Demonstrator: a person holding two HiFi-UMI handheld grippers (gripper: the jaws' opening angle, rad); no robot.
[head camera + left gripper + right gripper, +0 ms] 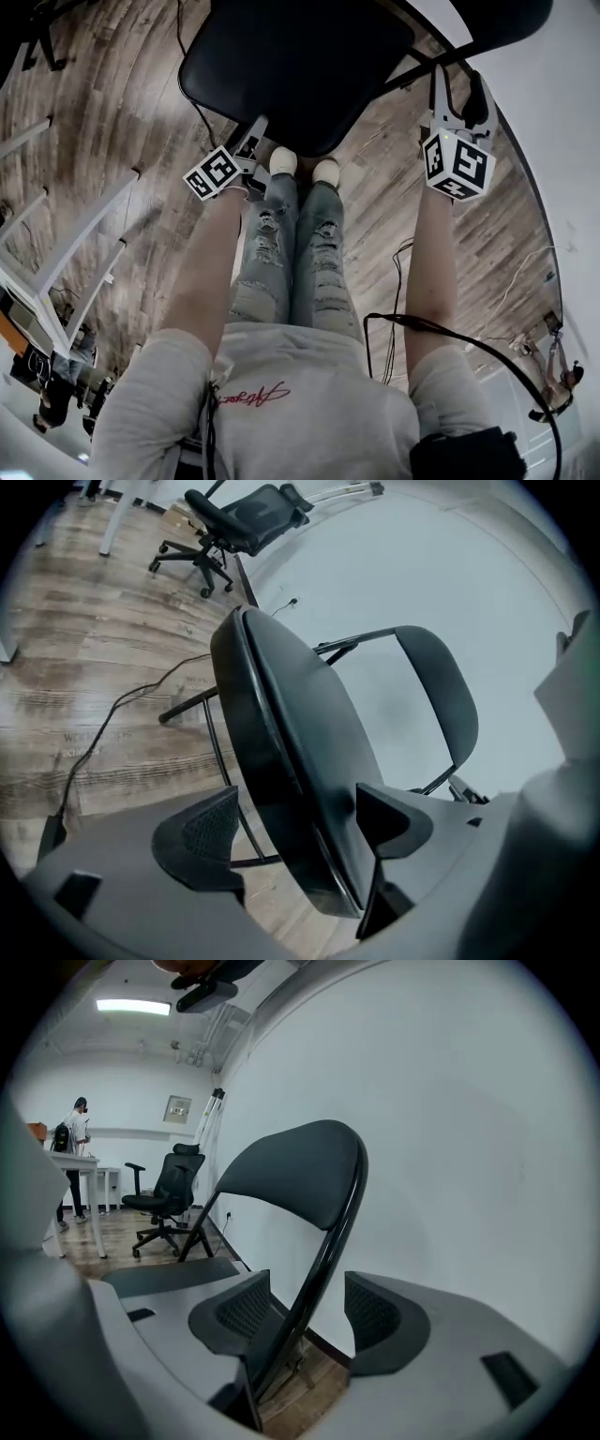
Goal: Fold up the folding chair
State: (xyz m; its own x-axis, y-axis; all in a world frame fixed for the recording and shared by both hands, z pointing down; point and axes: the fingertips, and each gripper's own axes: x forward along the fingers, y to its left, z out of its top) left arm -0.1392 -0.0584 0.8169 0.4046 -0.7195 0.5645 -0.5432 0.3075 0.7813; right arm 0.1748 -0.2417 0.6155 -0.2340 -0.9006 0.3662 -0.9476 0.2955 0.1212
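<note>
The black folding chair stands unfolded in front of me, its seat (291, 66) at the top of the head view and its backrest (497, 19) by the wall. My left gripper (253, 136) is at the seat's near edge. In the left gripper view the seat (291, 724) edge lies between the wide jaws of the left gripper (291, 827), with floor showing beside one pad. My right gripper (461, 98) straddles the side frame tube (328, 1260) below the backrest (295, 1171). The right gripper (305, 1321) is open, with gaps on both sides of the tube.
A white wall (469, 1147) stands close behind the chair. A black office chair (239, 517) stands further along the wall. A cable (103, 733) runs over the wooden floor. A white table frame (66, 244) is at my left. A person (75, 1138) stands far off.
</note>
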